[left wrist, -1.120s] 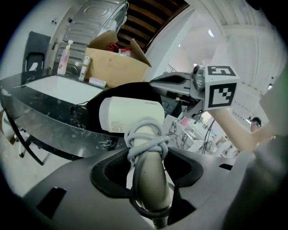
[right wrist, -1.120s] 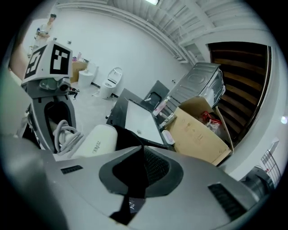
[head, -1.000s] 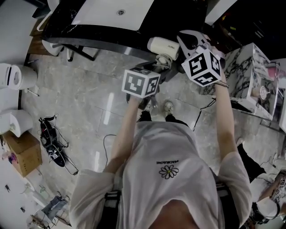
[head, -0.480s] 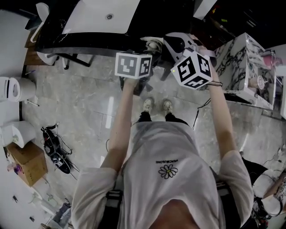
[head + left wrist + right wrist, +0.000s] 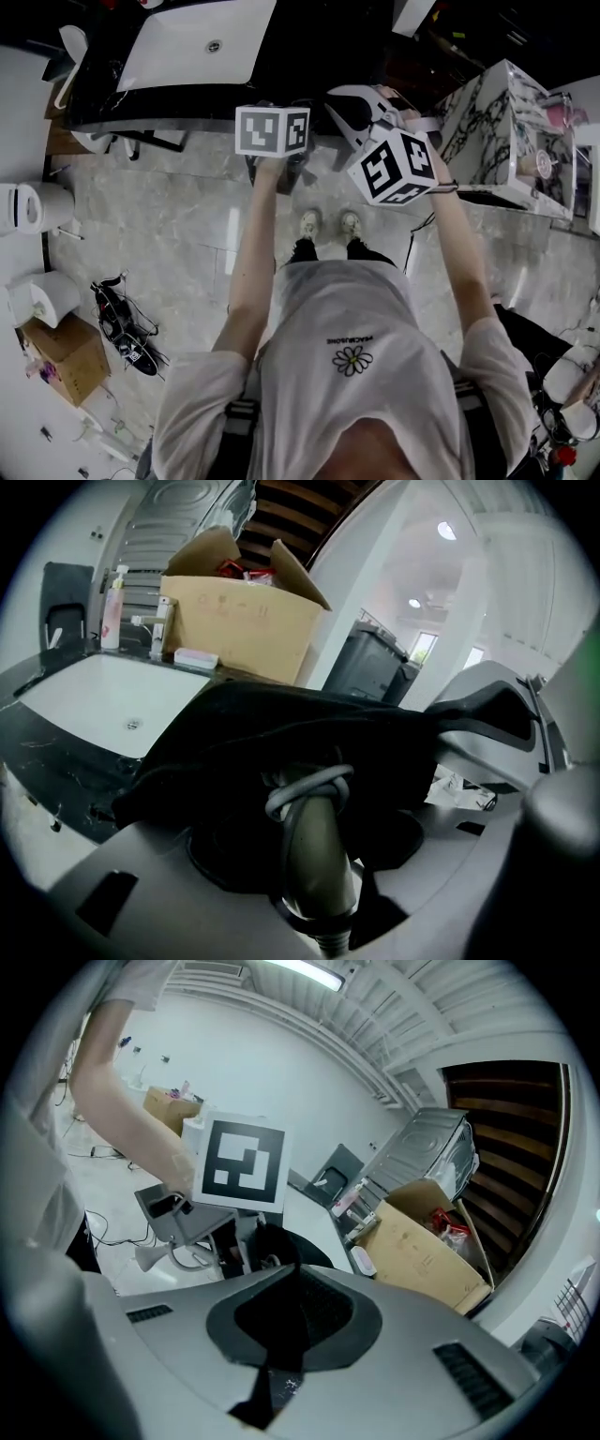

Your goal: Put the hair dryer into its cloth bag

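In the left gripper view the hair dryer's olive-grey handle [image 5: 314,846], with its cord looped round it, stands between the jaws of my left gripper [image 5: 314,874], which is shut on it. The black cloth bag [image 5: 281,742] is draped over the dryer's head and hides it. My right gripper [image 5: 281,1335] is shut on a fold of the bag [image 5: 279,1251], just to the right of the left one. In the head view both marker cubes, left [image 5: 272,129] and right [image 5: 394,165], hover at the counter's front edge, and the dryer is hidden behind them.
A black counter [image 5: 112,103] holds a white sink [image 5: 197,47] with a tap [image 5: 159,625] and a soap bottle [image 5: 112,607]. An open cardboard box [image 5: 244,621] stands behind the sink. A marble-patterned block [image 5: 497,122] is at the right. Shoes and a box [image 5: 66,352] lie on the floor at the left.
Both grippers have shifted toward the sink, the left one farther. The dryer's cream body, which showed between the cubes a second ago, is out of sight in the head view.
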A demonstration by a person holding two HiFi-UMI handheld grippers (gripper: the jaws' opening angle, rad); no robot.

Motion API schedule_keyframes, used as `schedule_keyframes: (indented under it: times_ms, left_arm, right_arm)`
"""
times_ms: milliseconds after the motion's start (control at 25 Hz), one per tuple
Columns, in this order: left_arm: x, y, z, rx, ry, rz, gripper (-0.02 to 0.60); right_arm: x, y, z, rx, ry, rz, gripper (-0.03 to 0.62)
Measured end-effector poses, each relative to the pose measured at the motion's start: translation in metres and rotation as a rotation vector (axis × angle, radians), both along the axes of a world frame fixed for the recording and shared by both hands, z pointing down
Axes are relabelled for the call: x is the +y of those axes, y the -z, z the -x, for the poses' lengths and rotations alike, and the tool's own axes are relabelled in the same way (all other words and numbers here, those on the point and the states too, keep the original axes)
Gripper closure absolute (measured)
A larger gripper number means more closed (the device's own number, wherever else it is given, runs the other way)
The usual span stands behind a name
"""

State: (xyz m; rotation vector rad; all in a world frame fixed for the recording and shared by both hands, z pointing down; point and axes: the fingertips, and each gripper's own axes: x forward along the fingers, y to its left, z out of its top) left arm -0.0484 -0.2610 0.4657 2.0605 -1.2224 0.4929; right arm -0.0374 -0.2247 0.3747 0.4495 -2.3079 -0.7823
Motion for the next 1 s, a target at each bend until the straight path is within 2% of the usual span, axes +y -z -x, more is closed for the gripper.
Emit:
schedule_keyframes:
  times_ms: [520, 720, 880, 1000]
  left_arm:
    - [-0.047, -0.004, -0.003, 0.014, 0.016, -0.005, 0.341]
    - [-0.06, -0.008, 0.001, -0.009, 0.026, -0.011, 0.341]
    - [-0.067, -0.016, 0.003, -0.012, 0.049, -0.01, 0.341]
    - [-0.07, -0.024, 0.004, -0.058, 0.052, -0.008, 0.339]
  right_arm:
    - [-0.003, -0.002, -0.001, -0.011, 0.014, 0.028, 0.576]
    - [-0.006, -0.007, 0.0, 0.001, 0.015, 0.03, 0.576]
    - [-0.005, -0.007, 0.001, -0.025, 0.021, 0.08, 0.576]
    - [-0.005, -0.011, 0.001, -0.023, 0.022, 0.099, 0.576]
